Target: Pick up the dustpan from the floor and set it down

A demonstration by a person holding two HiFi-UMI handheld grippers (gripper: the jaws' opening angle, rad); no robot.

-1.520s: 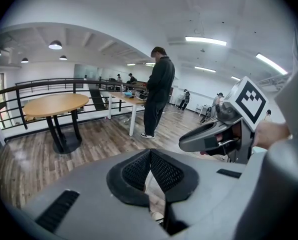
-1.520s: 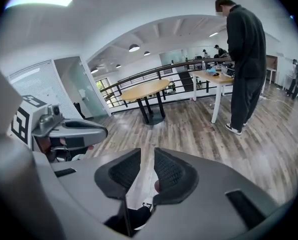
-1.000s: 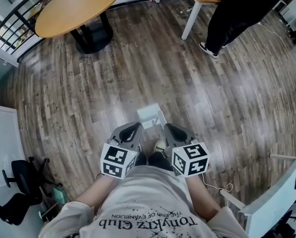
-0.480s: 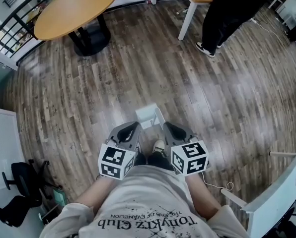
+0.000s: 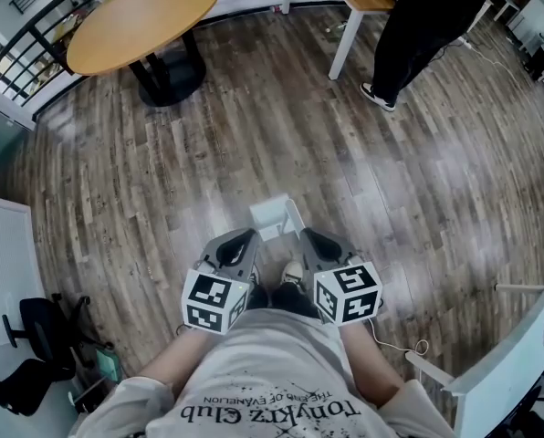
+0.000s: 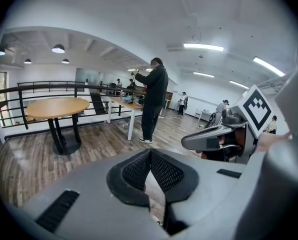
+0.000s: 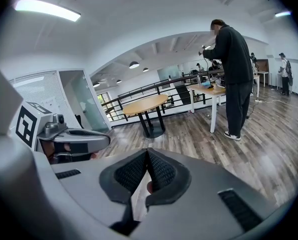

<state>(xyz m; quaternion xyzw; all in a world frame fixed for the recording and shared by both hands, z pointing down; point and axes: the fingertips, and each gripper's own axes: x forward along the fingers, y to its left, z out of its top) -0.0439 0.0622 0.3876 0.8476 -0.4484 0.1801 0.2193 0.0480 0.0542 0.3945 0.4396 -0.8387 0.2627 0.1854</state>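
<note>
A white dustpan [image 5: 270, 213] sits on the wooden floor just ahead of my feet, its handle running back toward me. My left gripper [image 5: 245, 238] hovers a little to its near left and my right gripper [image 5: 308, 238] to its near right, both held close to my body. Neither touches the dustpan. In the left gripper view the left gripper [image 6: 150, 152] has its pads pressed together with nothing between them. The right gripper [image 7: 148, 152] looks the same in the right gripper view. The dustpan shows in neither gripper view.
A round wooden table [image 5: 144, 12] stands at the far left. A person in black [image 5: 427, 26] stands by a white desk [image 5: 352, 7] at the far right. A black chair [image 5: 35, 336] is near left; a white panel [image 5: 518, 354] and cable [image 5: 404, 343] near right.
</note>
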